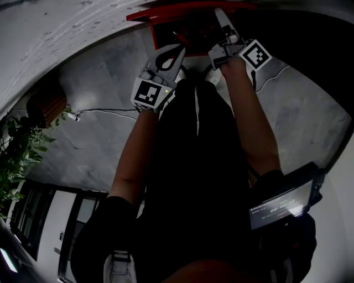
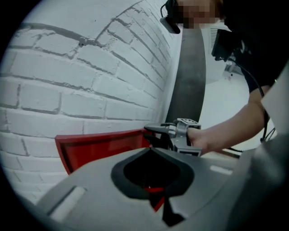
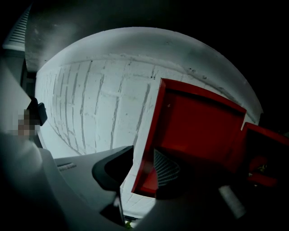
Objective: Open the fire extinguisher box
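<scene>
The red metal fire extinguisher box (image 1: 185,14) sits at top centre of the head view. The right gripper (image 3: 145,162) has its jaws spread astride the edge of the box's open red door (image 3: 198,131). Just below it, the left gripper (image 2: 151,150) has its jaws pressed together, empty.

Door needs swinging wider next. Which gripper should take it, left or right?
Right. The right gripper has the edge of the red door between its jaws, so it is likely ready to pull. The left gripper hangs back from it, jaws together on nothing.
</scene>
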A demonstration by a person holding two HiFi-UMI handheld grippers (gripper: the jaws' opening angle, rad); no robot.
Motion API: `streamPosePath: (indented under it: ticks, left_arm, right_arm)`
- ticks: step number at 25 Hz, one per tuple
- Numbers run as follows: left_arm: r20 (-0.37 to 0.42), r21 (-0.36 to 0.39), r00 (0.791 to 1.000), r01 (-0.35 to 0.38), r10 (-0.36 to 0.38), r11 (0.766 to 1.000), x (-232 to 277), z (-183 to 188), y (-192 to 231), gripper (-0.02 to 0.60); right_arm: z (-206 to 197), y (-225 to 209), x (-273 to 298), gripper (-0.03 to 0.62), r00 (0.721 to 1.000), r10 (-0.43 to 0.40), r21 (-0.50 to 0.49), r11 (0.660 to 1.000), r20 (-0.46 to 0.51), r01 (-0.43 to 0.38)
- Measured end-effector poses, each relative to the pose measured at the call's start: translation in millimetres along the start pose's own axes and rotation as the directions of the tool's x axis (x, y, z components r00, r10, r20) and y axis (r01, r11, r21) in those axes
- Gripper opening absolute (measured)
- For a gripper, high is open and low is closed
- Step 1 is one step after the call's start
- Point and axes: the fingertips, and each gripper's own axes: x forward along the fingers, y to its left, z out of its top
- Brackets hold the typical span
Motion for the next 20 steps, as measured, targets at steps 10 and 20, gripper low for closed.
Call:
streamPosePath:
  ticks: [10,20]
  left_arm:
    - [-0.003,-0.016,1.000,0.030,-0.030,0.999,-16.6,14.7,-6.9,0.003]
    - [0.046,0.051,0.991,0.122,-0.125,0.991,-65.6,136.5,-86.9,0.002]
  right_arm:
    - [1.1,46.5,-13.4,0.102,0.996,0.065,-0.139,0.988,-0.069,-0.074]
    - [-9.1,230.7,-77.5,0.020,0.913,0.080,-0.671,0.654,-0.399,-0.351]
